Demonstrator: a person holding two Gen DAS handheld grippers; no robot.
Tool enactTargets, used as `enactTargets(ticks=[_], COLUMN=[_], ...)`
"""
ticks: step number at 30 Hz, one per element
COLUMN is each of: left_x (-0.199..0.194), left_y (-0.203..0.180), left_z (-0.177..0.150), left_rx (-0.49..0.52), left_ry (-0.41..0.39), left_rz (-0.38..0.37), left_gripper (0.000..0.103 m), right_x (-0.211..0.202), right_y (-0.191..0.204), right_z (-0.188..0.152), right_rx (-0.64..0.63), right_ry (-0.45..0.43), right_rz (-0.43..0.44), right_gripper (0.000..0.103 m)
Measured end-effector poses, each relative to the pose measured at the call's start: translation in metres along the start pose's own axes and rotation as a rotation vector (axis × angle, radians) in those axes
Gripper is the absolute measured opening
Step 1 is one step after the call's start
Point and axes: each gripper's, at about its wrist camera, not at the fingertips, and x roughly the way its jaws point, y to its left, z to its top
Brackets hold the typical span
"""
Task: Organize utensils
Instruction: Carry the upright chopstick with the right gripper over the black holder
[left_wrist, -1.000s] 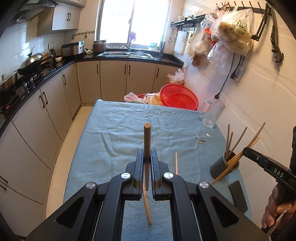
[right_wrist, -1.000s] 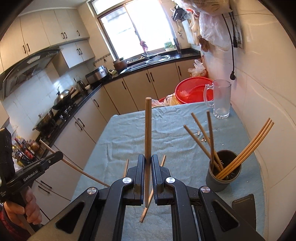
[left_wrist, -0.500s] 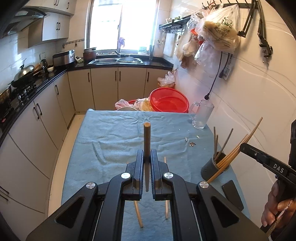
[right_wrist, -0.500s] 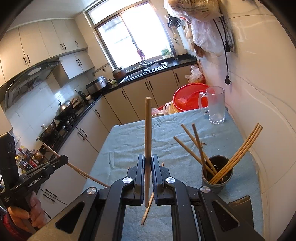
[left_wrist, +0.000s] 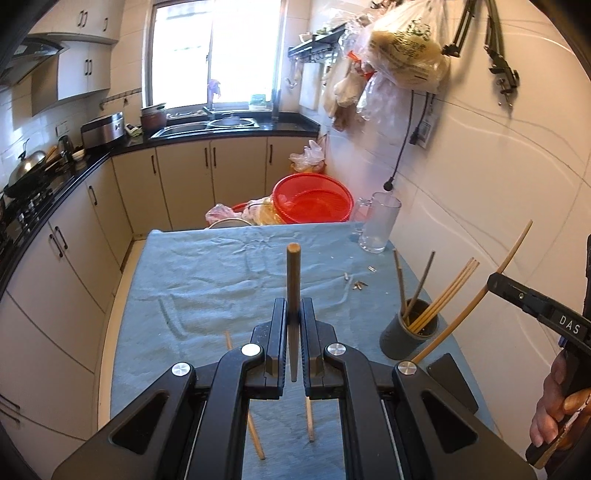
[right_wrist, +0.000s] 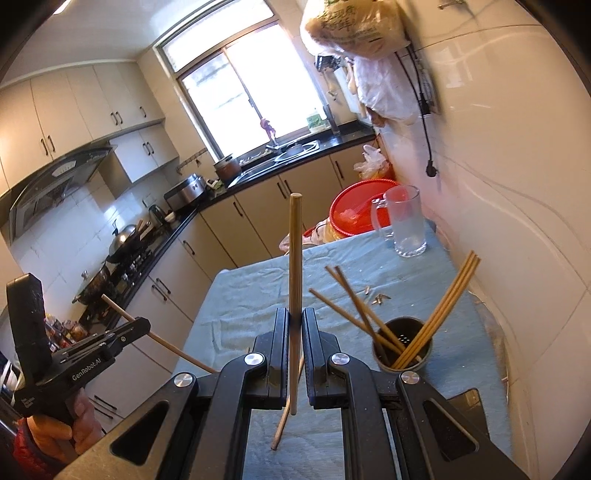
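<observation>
My left gripper is shut on a wooden chopstick that stands up between its jaws, above the blue cloth. My right gripper is shut on another chopstick, also upright. A dark grey holder with several chopsticks stands at the table's right side; it also shows in the right wrist view. The right gripper shows at the far right of the left wrist view, above and right of the holder. Two loose chopsticks lie on the cloth under the left gripper.
A glass mug stands at the far right of the blue-clothed table. A red basin sits behind the table's far edge. A dark flat object lies beside the holder. Small scraps lie on the cloth. The wall is close on the right.
Both grippers have risen and pulled back with their chopsticks still held. The table and holder sit lower and farther in both views. The right gripper's chopstick now stands higher above the holder.
</observation>
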Motion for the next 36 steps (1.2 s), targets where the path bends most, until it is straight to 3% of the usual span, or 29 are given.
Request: enactTargets(ticks=[16, 36], left_x=[0.007, 0.017], left_y=[-0.053, -0.123], left_z=[0.012, 0.031], left_rx=[0.101, 0.172], left_ry=[-0.004, -0.012], left_rz=[-0.067, -0.188], left_gripper=[0.006, 0.006], right_x=[-0.044, -0.066], right_y=[-0.046, -0.096], right_z=[0.008, 0.017], right_rx=[0.098, 0.142], right_ry=[-0.081, -0.120], right_rz=[-0.060, -0.133], right_gripper=[0.008, 0.007])
